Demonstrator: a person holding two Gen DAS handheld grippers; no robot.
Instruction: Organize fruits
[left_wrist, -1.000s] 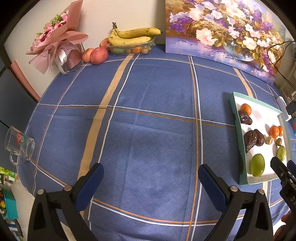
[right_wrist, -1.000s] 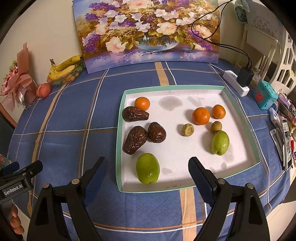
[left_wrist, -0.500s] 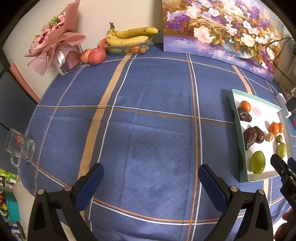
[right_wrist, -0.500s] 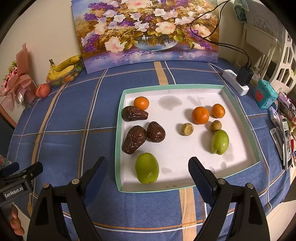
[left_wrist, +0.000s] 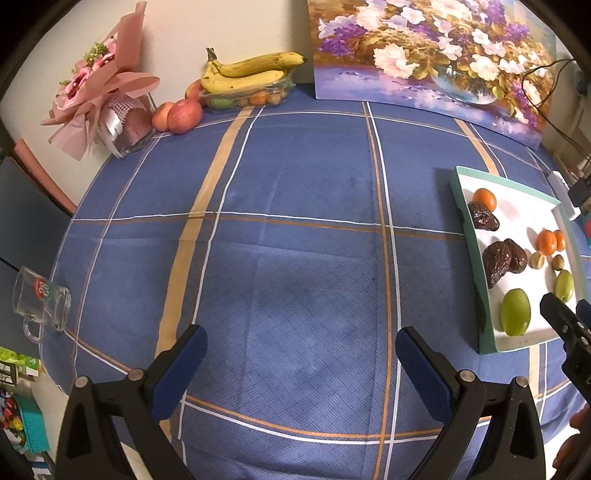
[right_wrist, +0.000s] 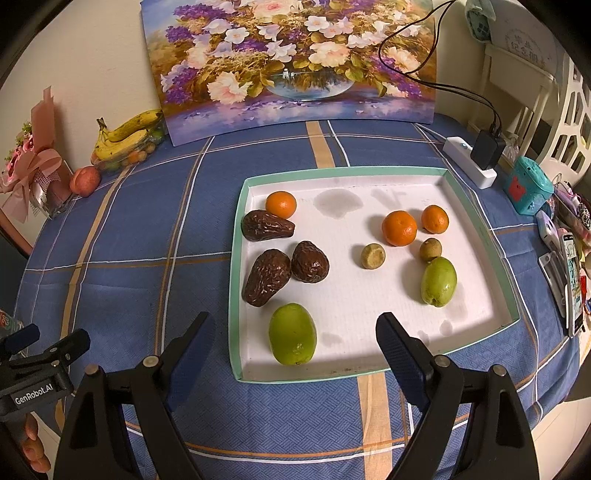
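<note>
My right claw (right_wrist: 291, 354) hung spread wide and empty over the near edge of the tray (right_wrist: 236, 280), low above the table (right_wrist: 147, 229). Its left finger (right_wrist: 190, 349) sat outside the tray's left wall; its right finger (right_wrist: 397, 349) reached in over the white floor. Between them, just ahead, lay a large green fruit (right_wrist: 292, 334). Beyond it and a little to the left were three wrinkled dark brown fruits (right_wrist: 266, 277), two of them touching, with the third farther off beside a small orange (right_wrist: 281, 204). Ahead to the right lay a second green fruit (right_wrist: 438, 281), touching or nearly touching a small brownish-green fruit (right_wrist: 430, 249); another like it (right_wrist: 373, 256) lay apart, and two more oranges (right_wrist: 399, 228) sat beyond them.

My left claw (left_wrist: 301, 363) was likewise released, its fingers far apart over bare blue checked cloth, holding nothing. From it the tray (left_wrist: 476, 258) lay well off to the right. Far ahead, against the wall, a bunch of bananas (left_wrist: 247, 72) rested on a clear box, with apples (left_wrist: 184, 116) just left of it and a pink bouquet (left_wrist: 99, 99) farther left. A glass mug (left_wrist: 40, 302) lay tipped at the table's edge to my left.
</note>
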